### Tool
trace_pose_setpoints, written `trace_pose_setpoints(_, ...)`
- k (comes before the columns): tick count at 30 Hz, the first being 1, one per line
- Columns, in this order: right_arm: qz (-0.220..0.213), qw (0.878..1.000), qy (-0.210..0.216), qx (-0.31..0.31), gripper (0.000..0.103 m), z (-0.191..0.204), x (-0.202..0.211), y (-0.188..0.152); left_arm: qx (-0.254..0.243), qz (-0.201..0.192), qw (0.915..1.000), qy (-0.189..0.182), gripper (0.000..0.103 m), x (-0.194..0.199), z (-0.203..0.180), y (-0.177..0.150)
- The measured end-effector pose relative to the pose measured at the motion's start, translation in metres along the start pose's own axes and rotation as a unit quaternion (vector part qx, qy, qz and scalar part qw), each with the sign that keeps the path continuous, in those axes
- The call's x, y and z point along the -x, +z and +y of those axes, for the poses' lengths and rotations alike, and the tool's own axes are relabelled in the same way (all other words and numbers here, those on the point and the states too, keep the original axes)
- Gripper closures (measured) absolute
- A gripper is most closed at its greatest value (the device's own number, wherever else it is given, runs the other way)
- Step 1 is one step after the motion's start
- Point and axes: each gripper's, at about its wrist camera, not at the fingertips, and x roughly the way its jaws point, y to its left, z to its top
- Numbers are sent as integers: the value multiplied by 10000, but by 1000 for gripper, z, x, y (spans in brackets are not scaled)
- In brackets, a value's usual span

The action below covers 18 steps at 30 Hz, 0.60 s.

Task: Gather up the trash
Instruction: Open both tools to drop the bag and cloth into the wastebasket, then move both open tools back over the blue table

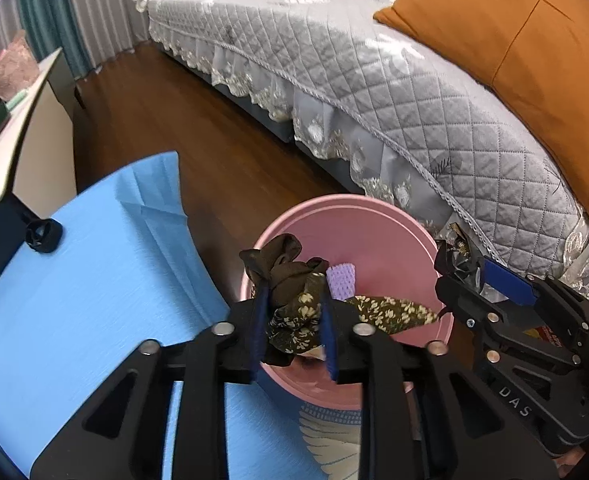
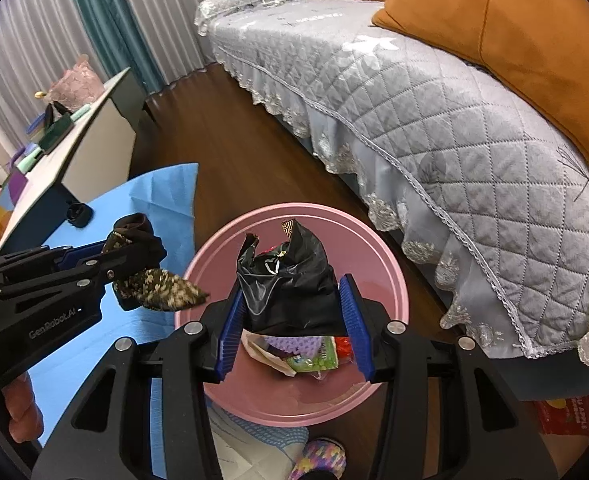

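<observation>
The left gripper (image 1: 292,316) is seen with its jaws narrowly parted around a brown floral cloth (image 1: 290,300); whether the pads press it cannot be told. A loose floral end trails right over the pink bin (image 1: 374,216). The right gripper (image 2: 294,320) has its jaws about half open and closed on a black bag (image 2: 290,280), which is pinched from both sides.

The cloth is held just above the bin's near left rim; the bag is held over the bin's middle. Inside the bin, wrappers (image 2: 310,354) and a purple piece (image 1: 341,280) are seen below the jaws. The bin stands on a wooden floor (image 1: 166,120), between a blue-covered counter (image 1: 94,280) on the left and a quilted sofa (image 1: 374,92) on the right. Open floor is left beyond the bin's far rim.
</observation>
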Motion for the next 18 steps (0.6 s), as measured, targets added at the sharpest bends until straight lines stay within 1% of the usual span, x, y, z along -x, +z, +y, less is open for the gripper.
trace_pose_setpoints(1, 21, 10000, -14, -37, 54, -2, -1, 0, 63, 68, 10000, -36, 57, -4, 1, 1)
trace_pose_setpoints(2, 38, 9999, -27, -91, 53, -4, -3, 0, 99, 156, 9998, -7, 32, -9, 1, 2)
trace_pose_setpoints(3, 44, 9999, -50, -160, 51, -7, -4, 1, 147, 200, 9997, 77, 24, -12, 1, 3)
trace_pose_setpoints(4, 73, 9997, -31, -212, 39, -9, -6, 1, 202, 164, 9995, 166, 22, -13, 3, 3)
trace_pose_setpoints(5, 141, 9994, -56, -310, 24, -14, -9, 1, 237, 125, 9994, 232, 21, -15, 4, 4)
trace_pose_setpoints(6, 161, 9991, -93, -394, 20, -17, -10, 0, 225, 215, 9993, 194, 21, -19, 6, 4)
trace_pose_setpoints(8, 193, 9986, -81, -495, 19, -22, -10, 0, 214, 412, 9989, 38, 19, -24, 8, 4)
trace_pose_setpoints(9, 203, 9985, -87, -502, 19, -23, -10, -1, 208, 454, 9987, 34, 19, -25, 9, 2)
trace_pose_setpoints(14, 120, 9988, -109, -462, 18, -20, -4, 0, 200, 428, 9987, 177, 18, -19, 14, -7)
trace_pose_setpoints(18, 26, 9990, -119, -438, 16, -16, 5, 2, 254, 324, 9987, 301, 18, -4, 21, -12)
